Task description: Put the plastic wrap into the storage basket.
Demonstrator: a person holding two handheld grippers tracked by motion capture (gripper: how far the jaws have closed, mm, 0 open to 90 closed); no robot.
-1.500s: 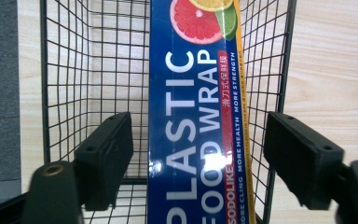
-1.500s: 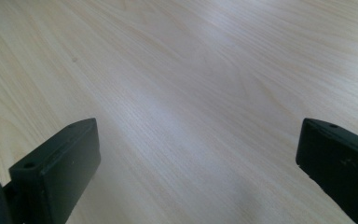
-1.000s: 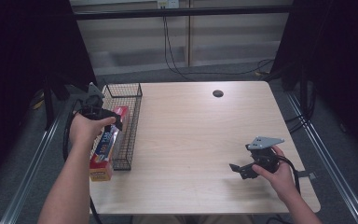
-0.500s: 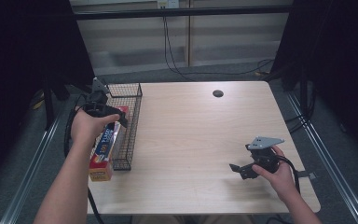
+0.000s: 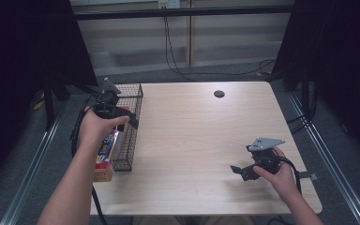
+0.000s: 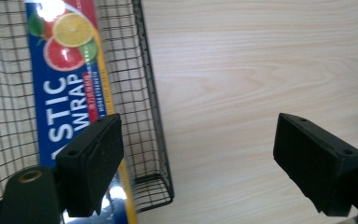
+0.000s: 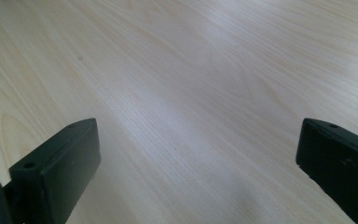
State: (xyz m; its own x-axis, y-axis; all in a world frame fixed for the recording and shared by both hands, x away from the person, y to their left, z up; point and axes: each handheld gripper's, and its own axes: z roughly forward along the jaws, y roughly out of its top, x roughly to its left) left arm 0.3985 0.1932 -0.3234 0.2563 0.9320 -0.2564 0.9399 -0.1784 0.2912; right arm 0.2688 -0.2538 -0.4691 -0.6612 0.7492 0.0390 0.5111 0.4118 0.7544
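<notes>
Pale wood-grain table [image 5: 192,136] with a black wire basket [image 5: 130,126] sitting along its left edge, and inside the basket there's a long blue box of plastic wrap [image 6: 72,93] lying lengthwise, citrus fruit printed on it; in the high view its near end pokes out past the basket toward the person. The left gripper [image 5: 117,112] is held up over the basket's right wall, jaws spread wide with nothing between them. In the left gripper view one jaw hangs over the box inside the basket and the other is out over bare table, so it's straddling the mesh wall, not touching anything as far as I can see. The right gripper [image 5: 243,171] is way over on the near right part of the table, held low, jaws also wide apart and empty, just plain tabletop in front of it. There's a small dark round spot [image 5: 219,93] near the far edge of the table.
</notes>
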